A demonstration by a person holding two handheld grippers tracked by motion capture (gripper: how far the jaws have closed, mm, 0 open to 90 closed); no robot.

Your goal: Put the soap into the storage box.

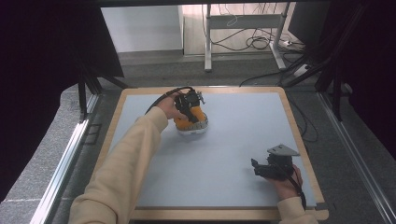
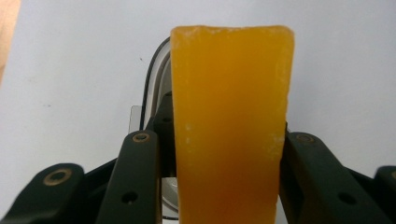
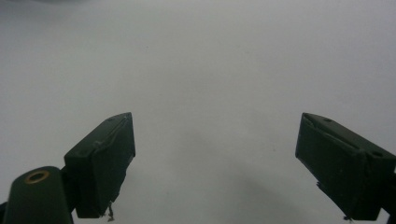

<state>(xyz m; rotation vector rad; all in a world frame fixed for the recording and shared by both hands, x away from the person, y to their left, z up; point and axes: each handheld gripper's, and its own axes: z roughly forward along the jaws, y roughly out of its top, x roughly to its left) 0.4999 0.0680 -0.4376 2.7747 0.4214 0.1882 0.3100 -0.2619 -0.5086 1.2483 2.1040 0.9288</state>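
The left gripper [image 2: 229,154] is closed on a flat orange block [image 2: 232,121] with a waxy, slightly translucent surface and pale worn edges; both black jaws press on its long sides. In the high view the block [image 1: 196,114] is at the far left part of the smooth grey-blue table [image 1: 224,140] with a light wooden border, over a white rounded tray [image 1: 191,129]. The right gripper [image 3: 217,158] holds nothing, jaws wide apart, near the table's front right corner.
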